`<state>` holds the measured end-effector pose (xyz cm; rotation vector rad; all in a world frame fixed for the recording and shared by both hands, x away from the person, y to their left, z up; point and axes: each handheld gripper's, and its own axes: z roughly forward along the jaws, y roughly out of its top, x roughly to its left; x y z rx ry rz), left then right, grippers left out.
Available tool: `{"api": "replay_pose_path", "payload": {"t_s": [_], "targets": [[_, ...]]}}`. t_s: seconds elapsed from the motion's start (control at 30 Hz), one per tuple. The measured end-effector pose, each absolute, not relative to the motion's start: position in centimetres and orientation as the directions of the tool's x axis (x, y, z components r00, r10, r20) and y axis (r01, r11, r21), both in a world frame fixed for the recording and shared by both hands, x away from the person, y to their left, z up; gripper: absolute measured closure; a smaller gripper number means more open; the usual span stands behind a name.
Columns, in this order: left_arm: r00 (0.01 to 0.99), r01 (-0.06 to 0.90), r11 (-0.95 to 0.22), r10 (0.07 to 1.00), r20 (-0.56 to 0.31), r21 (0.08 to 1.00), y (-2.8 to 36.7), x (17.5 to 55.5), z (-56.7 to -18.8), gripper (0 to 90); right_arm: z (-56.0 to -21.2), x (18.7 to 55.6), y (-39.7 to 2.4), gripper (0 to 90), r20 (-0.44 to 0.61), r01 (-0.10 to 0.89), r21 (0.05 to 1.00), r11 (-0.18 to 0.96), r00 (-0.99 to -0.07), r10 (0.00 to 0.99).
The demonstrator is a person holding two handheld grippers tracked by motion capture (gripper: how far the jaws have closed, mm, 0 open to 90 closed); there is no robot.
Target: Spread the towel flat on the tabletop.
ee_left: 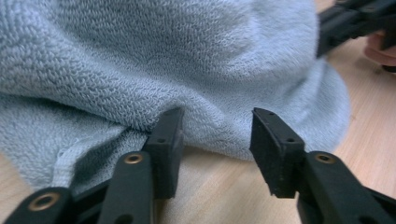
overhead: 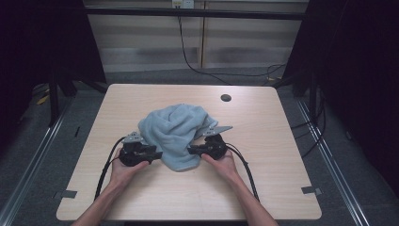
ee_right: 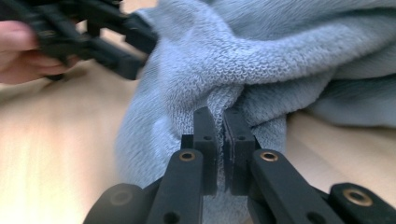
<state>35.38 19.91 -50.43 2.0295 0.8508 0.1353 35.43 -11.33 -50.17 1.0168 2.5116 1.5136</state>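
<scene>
High view shows your pale wooden bench with a crumpled light blue terry towel heaped near its middle, a little toward you. Your two hands come in from the near edge, one on each side of the heap. Your left gripper lies at the towel's left edge; in the left gripper view its jaws stand partly apart, the tips touching the towel's lower hem with bare wood between them and no cloth pinched. Your right gripper lies at the towel's right edge; in the right gripper view its jaws are pressed nearly together, pinching a fold of the towel.
</scene>
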Motion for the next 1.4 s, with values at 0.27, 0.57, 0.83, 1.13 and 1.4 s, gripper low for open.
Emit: {"api": "replay_pose_path", "payload": {"t_s": [0.27, 0.57, 0.83, 1.13, 1.4], "targets": [[0.793, 0.493, -0.385, 0.567, -0.222, 0.78, 19.6, 34.8, -50.3, 89.8, -49.3, 32.4, -12.0, 85.8, 0.281, 0.498, 0.8, 0.334, -0.803, 0.525], [0.824, 0.46, -0.363, 0.515, -0.237, 0.811, 19.9, 33.4, -49.0, 84.2, -49.1, 28.2, -13.4, 85.3, 0.298, 0.506, 0.783, 0.361, -0.816, 0.496], [0.804, 0.465, -0.356, 0.553, -0.218, 0.811, 19.0, 33.6, -48.9, 61.3, -47.2, 26.7, -17.6, 67.2, 0.27, 0.498, 0.822, 0.278, -0.769, 0.58], [0.778, 0.47, -0.39, 0.606, -0.164, 0.791, 18.8, 34.6, -49.9, 53.1, -49.7, 31.1, -20.2, 63.4, 0.196, 0.55, 0.769, 0.327, -0.689, 0.698], [0.808, 0.44, -0.382, 0.564, -0.172, 0.813, 18.8, 33.9, -48.9, 57.4, -50.2, 32.8, -18.1, 56.6, 0.171, 0.528, 0.767, 0.364, -0.715, 0.677]]}}
